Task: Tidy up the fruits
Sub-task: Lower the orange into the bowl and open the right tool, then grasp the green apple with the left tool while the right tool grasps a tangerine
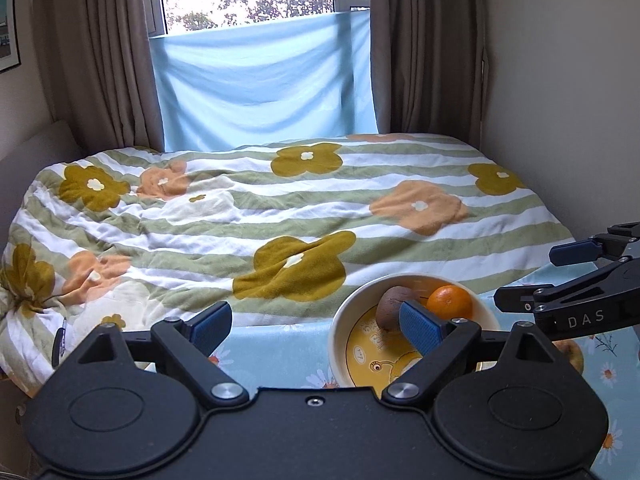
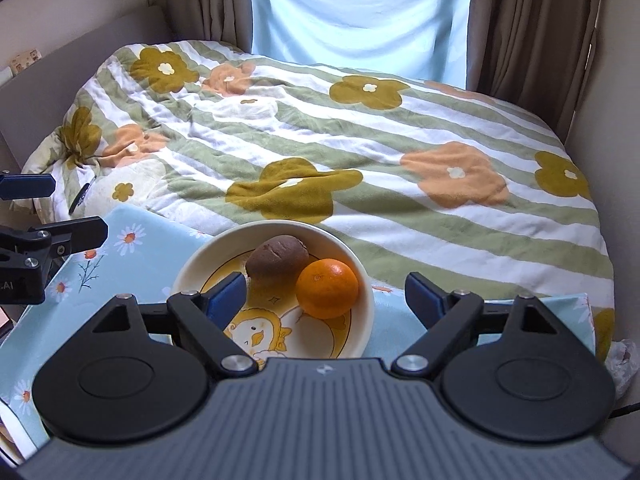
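A cream bowl (image 2: 362, 320) with a yellow cartoon duck inside stands on a light blue daisy cloth (image 2: 140, 248). An orange (image 2: 326, 288) and a brown, rough-skinned fruit (image 2: 276, 258) lie side by side in it. My right gripper (image 2: 325, 284) hovers above the bowl, open, its blue pads clear of the orange on both sides. In the left wrist view the bowl (image 1: 340, 336) is at the lower right, holding the brown fruit (image 1: 390, 308) and the orange (image 1: 450, 302). My left gripper (image 1: 316, 326) stands open and empty to the bowl's left. The right gripper (image 1: 548, 276) shows at that view's right edge.
Behind the cloth-covered surface lies a bed with a striped floral quilt (image 1: 280, 208). Curtains and a blue sheet hang at the window beyond. A yellowish round thing (image 1: 568, 350) peeks out under the right gripper. A crumpled plastic bag (image 2: 622, 360) lies at the right edge.
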Tool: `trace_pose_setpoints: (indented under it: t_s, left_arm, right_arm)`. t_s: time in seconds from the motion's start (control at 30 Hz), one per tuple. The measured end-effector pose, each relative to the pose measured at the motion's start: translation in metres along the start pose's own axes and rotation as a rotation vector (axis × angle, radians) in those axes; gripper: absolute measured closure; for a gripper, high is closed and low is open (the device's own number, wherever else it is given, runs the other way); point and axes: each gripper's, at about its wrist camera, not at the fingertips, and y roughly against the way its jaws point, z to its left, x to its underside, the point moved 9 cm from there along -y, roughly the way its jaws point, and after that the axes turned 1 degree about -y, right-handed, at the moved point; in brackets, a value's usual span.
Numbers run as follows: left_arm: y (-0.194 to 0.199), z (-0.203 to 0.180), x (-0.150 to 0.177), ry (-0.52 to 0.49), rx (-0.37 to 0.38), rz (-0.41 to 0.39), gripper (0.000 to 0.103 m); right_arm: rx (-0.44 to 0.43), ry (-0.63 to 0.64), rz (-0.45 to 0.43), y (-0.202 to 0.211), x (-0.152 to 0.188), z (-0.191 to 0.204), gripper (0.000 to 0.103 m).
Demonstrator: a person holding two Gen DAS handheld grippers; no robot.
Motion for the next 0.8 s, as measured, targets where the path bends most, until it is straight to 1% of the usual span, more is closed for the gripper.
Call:
trace_pose_setpoints:
  t_s: [0.07, 0.27, 0.47, 0.53, 0.67, 0.8]
  left_arm:
    - [0.018, -0.003, 0.002, 0.013, -0.018, -0.016, 0.005]
    - [0.071, -0.012, 0.017, 0.067, -0.068, -0.060, 0.004]
    - [0.112, -0.023, 0.043, 0.099, -0.120, -0.081, 0.002]
    - [0.123, -0.026, 0.053, 0.096, -0.140, -0.085, 0.001]
    - [0.134, -0.031, 0.075, 0.077, -0.156, -0.083, 0.001]
    - [0.129, -0.032, 0.098, 0.050, -0.137, -0.055, 0.001]
  right_arm:
    - [-0.003, 0.000, -0.017, 0.020, 0.003, -0.001, 0.001]
    - [-0.017, -0.002, -0.058, 0.075, 0.022, 0.000, 0.002]
    - [-0.064, -0.007, -0.087, 0.117, 0.050, 0.005, 0.002]
    - [-0.079, -0.004, -0.094, 0.128, 0.058, 0.007, 0.002]
    - [-0.106, 0.019, -0.100, 0.140, 0.074, 0.012, 0.002]
    - [-0.130, 0.030, -0.091, 0.143, 0.091, 0.018, 0.002]
